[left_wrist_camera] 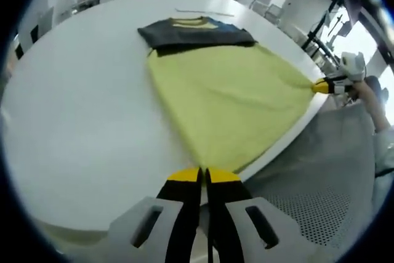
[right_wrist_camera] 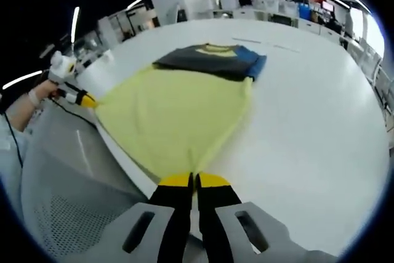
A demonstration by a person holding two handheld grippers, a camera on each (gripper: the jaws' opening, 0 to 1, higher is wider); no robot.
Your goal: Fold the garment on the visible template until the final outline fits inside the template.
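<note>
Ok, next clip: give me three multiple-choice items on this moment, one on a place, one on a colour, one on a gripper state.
1. Where does the dark folded garment lie?
A. at the yellow garment's far end
B. on the mesh chair
C. off the white table

2. What colour is the spread garment?
A. red
B. yellow
C. white

3. How is the left gripper?
A. wide open above the table
B. shut on the dark folded garment
C. shut on the yellow garment's edge

Answers: 1 A, it lies across the yellow garment's far end on the white table. 2 B, the cloth is pale yellow in both views. 3 C, its jaws meet on the near hem; the right gripper does likewise.
</note>
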